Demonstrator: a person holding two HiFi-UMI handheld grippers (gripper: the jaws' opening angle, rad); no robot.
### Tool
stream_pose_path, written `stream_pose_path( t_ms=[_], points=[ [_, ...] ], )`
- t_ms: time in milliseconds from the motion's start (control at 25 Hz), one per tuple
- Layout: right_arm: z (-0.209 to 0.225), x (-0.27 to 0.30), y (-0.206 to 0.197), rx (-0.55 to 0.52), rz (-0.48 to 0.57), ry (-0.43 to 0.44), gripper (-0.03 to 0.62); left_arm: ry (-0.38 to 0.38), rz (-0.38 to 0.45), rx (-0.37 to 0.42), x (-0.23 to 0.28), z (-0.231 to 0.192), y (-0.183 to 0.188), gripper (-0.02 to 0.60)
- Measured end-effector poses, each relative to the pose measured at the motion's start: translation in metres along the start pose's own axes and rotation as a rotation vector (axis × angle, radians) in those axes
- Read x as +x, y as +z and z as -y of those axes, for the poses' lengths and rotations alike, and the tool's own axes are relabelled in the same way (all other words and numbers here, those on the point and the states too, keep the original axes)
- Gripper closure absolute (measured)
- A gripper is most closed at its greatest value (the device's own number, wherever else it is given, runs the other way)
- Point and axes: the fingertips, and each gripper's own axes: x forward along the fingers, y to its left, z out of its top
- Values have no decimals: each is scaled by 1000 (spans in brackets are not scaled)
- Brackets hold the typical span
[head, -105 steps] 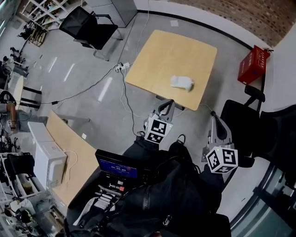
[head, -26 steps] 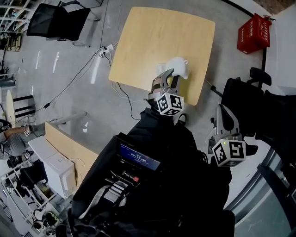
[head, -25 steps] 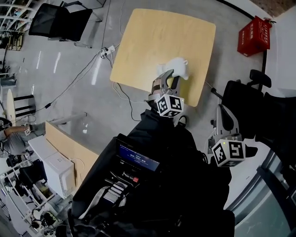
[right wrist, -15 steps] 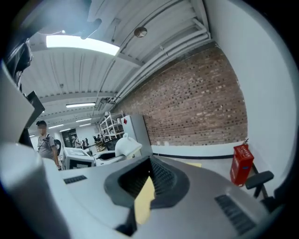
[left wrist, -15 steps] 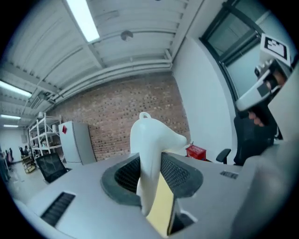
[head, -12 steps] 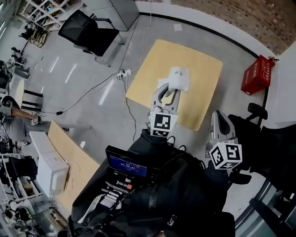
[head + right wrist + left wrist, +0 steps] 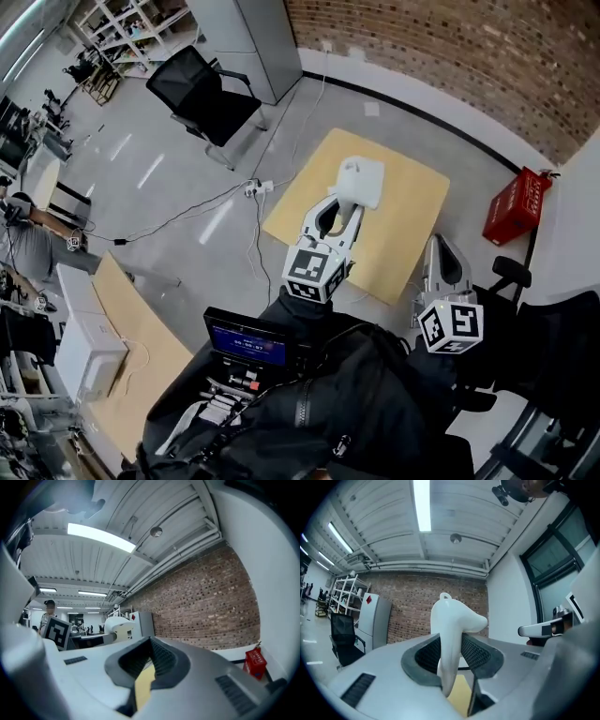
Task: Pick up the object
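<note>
Gripping the white object (image 7: 452,630) tight between its fingers (image 7: 426,657), the left gripper (image 7: 347,200) holds it up off the table (image 7: 412,220), over its middle. The right gripper (image 7: 441,246) has its fingers closed and empty, just beside the table's right edge.

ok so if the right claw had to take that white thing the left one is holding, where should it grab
Across the thin flat body of the white object, pads on its two broad faces, as the left claw grips it. The rounded bulge near the top would likely slip. The right claw should probably come in from the free upper end, opposite the left.
</note>
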Motion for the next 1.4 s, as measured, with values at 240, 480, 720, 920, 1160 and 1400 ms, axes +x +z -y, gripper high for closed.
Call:
stream_pose_path(
  t_ms=[240, 480, 720, 920, 1160, 1400],
  points=[
    [0, 5, 13, -49, 32, -40, 589, -33, -5, -112, -2, -5, 9, 449],
    [6, 3, 15, -64, 36, -68, 589, -85, 0, -194, -2, 1, 15, 449],
    [12, 2, 15, -57, 36, -76, 589, -114, 2, -255, 2, 4, 14, 449],
    [15, 0, 14, -56, 30, -77, 589, -124, -4, -275, 4, 6, 12, 449],
    [19, 2, 12, -43, 25, -76, 589, -149, 6, -370, 8, 6, 10, 449],
    [21, 0, 12, -23, 29, -72, 589, -153, 1, -390, 9, 9, 8, 449]
  ],
)
